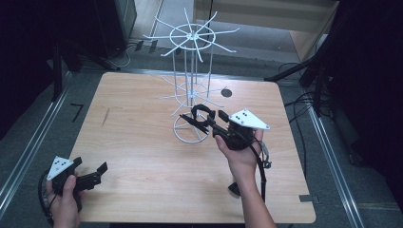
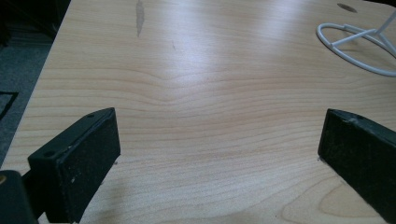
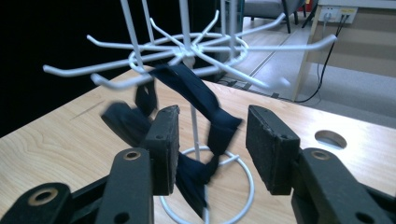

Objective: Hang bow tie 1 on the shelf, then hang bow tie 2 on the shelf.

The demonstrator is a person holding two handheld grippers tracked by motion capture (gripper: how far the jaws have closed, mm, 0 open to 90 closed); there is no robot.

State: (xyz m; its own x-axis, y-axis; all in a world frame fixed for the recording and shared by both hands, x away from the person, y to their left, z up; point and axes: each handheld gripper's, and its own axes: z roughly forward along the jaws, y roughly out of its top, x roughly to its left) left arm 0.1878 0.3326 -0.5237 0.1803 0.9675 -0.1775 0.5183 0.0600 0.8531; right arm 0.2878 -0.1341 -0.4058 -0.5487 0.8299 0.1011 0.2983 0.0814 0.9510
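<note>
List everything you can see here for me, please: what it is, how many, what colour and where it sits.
Table: one, light wood, fills the middle of the high view; a round hole near its far right.
Wire rack: one, white, upright toward the table's far side, with spoked arms at two levels and a ring base.
Fabric band: one, dark navy, a loop draped over a lower arm of the rack and hanging between the right gripper's jaws.
Small dark object: one, black, near the table's front edge; too small to identify.
Cables: several, black, on the floor to the right.
Left gripper: black, front left corner, jaws wide apart.
Right gripper: black, at the rack, jaws apart.
Hands: two, one holding each gripper.
</note>
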